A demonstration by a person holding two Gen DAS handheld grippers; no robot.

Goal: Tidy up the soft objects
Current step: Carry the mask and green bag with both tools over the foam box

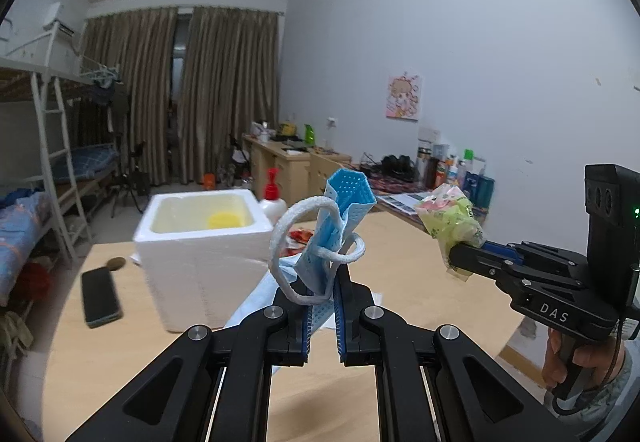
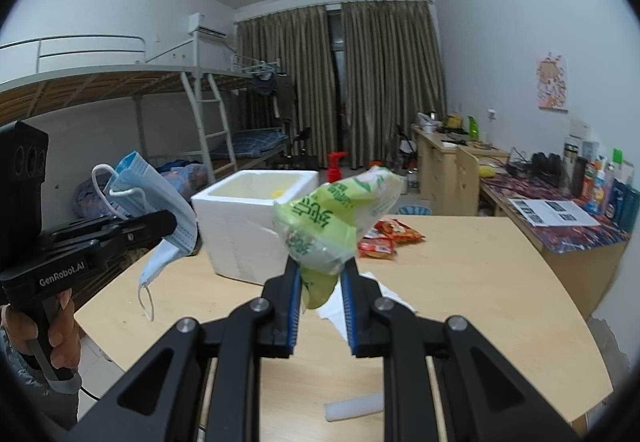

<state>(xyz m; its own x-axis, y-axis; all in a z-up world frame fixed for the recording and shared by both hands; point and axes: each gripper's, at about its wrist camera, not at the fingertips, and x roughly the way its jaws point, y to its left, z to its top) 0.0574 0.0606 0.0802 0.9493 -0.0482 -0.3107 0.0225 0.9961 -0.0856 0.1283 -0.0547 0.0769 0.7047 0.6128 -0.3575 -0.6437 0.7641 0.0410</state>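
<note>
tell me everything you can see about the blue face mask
The mask is a light blue disposable one of thin pleated fabric with white elastic ear loops. It is crumpled and folded, pinched between the shut jaws of the left gripper and held in the air above the wooden table, near the white foam box. From the right wrist view it droops below the gripper, one loop dangling free. Nothing but the gripper touches it.

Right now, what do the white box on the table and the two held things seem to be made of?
White box: looks like foam, matte, thick walls.
Face mask in the left gripper: soft non-woven fabric, pleated, with white ear loops.
Green packet in the right gripper: thin glossy plastic film, crinkled, printed; its contents cannot be told.
</note>
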